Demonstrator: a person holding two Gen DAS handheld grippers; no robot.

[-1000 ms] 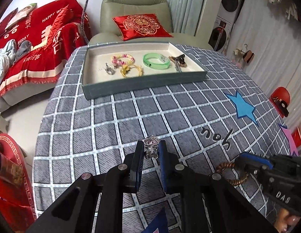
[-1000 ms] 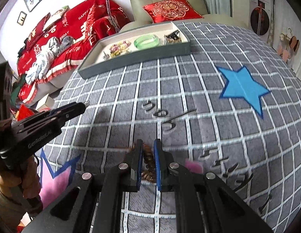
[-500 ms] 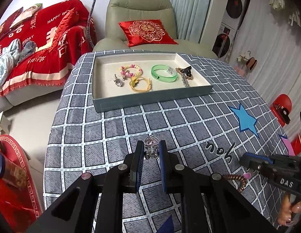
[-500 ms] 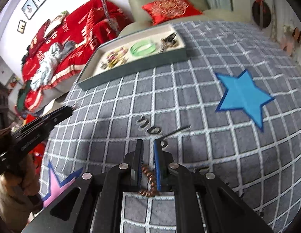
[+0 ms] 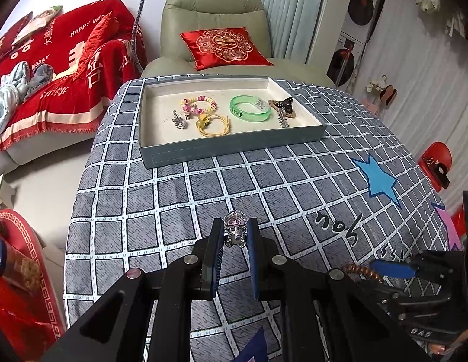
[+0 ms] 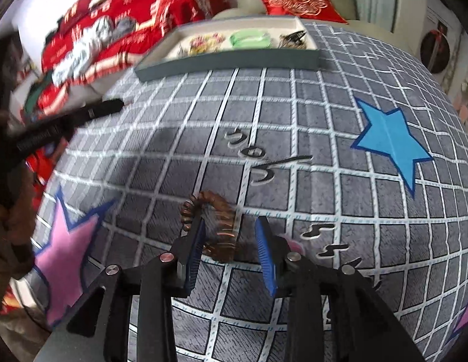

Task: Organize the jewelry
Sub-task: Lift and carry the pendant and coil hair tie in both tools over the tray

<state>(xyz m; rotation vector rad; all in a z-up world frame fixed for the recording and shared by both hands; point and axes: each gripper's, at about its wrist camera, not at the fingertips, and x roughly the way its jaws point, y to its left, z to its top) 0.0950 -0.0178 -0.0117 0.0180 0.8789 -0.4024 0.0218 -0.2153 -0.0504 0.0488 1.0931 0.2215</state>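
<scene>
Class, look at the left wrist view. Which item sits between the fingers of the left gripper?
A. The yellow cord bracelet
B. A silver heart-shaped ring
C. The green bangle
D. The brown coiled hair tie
B: the silver ring is pinched between the left gripper fingers, above the cloth, while the bangle and cord bracelet lie in the tray.

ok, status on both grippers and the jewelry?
Left gripper shut on silver heart-shaped ring, above the cloth. Right gripper jaws opening, brown coiled hair tie loose between them. Grey tray ahead, path clear.
</scene>
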